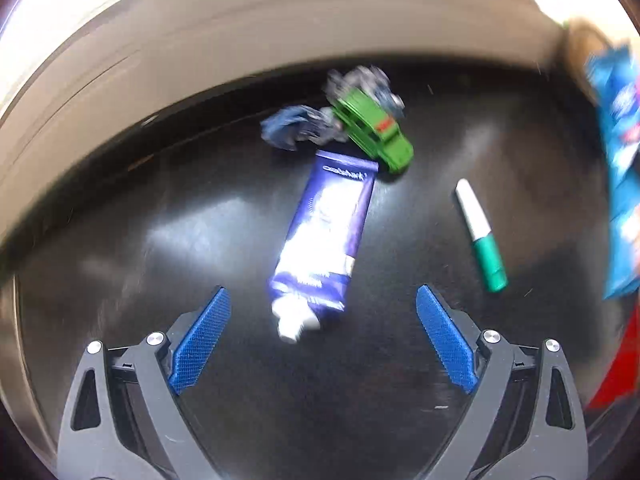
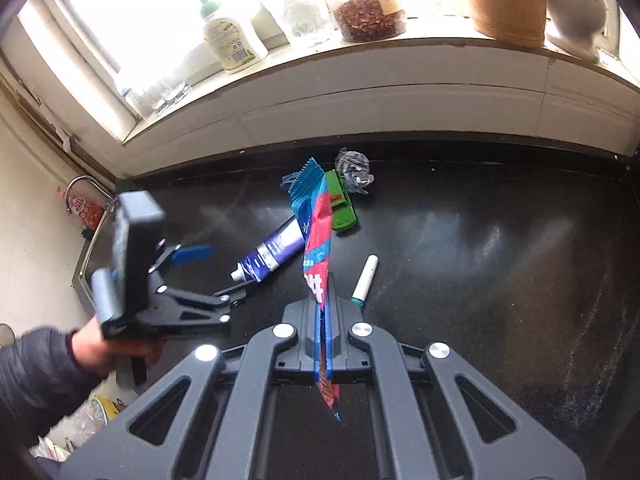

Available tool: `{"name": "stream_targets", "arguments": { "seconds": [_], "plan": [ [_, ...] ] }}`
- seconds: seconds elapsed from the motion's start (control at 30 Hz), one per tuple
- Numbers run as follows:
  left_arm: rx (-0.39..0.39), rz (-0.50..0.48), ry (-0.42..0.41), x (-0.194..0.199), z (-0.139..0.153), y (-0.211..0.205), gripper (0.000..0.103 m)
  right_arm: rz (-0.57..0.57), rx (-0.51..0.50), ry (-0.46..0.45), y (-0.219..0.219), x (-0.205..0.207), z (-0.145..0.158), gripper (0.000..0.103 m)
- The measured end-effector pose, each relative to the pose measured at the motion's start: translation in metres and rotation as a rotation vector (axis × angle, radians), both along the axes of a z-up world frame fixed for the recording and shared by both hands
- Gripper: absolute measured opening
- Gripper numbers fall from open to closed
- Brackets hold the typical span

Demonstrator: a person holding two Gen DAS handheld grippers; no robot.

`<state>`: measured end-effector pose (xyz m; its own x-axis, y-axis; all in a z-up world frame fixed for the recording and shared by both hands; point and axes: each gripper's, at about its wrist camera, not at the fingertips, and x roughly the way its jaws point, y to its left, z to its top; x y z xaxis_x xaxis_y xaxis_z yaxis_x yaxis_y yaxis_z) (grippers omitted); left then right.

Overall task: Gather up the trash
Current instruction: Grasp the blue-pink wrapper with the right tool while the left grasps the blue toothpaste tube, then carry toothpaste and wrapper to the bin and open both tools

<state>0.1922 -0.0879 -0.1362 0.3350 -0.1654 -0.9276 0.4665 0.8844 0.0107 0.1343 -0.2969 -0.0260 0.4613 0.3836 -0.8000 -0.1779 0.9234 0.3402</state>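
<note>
The right gripper (image 2: 323,312) has its jaws pressed together on a red and blue snack wrapper (image 2: 316,236), which stands up out of the grip toward 12 o'clock, with a short tail hanging below the pads toward 6 o'clock. The left gripper (image 1: 323,336) hangs over the black desk (image 1: 500,360) with its jaws spread wide and nothing between them; its blue pads (image 1: 200,340) are clear of every object. In the right wrist view that gripper sits at 9 o'clock, held by a hand (image 2: 108,350) in a dark sleeve (image 2: 36,376).

Just beyond the open jaws, toward 12 o'clock, a dark blue tube (image 1: 324,236) lies flat on the desk, its white cap end nearest the gripper. Past the tube's far end sits a green toy car (image 1: 372,132), touching or nearly touching a crumpled bit of wrapper (image 1: 292,126) at its 9 o'clock side; blur keeps that contact uncertain. At 2 o'clock from the jaws, apart from the tube, lies a white and green marker (image 1: 480,236). Farther back, a windowsill (image 2: 400,64) carries bottles and jars.
</note>
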Motion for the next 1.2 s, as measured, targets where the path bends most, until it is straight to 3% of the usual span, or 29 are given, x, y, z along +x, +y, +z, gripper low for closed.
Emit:
{"name": "stream_targets", "arguments": {
  "seconds": [0.17,0.23,0.27,0.47,0.93,1.2],
  "plan": [
    [0.011,-0.128,0.091,0.029,-0.029,-0.005,0.086,-0.035,0.019,-0.002,-0.015,-0.007,0.004,0.002],
    [0.038,-0.180,0.104,0.033,-0.035,-0.010,0.060,-0.046,0.023,0.004,-0.022,-0.005,0.002,0.002],
    [0.056,-0.208,0.062,0.031,-0.034,-0.013,0.051,-0.049,0.025,0.007,-0.023,-0.004,0.001,0.002],
    [0.080,-0.197,0.047,0.022,-0.031,-0.024,0.050,-0.060,0.034,0.019,-0.025,0.006,-0.002,0.002],
    [-0.024,0.048,-0.005,-0.079,0.040,-0.008,0.050,0.022,-0.003,0.030,0.008,-0.008,-0.009,0.002],
    [-0.042,0.104,-0.044,-0.113,0.064,0.001,0.050,0.069,-0.024,0.018,0.032,-0.027,-0.007,0.002]
  ]
}}
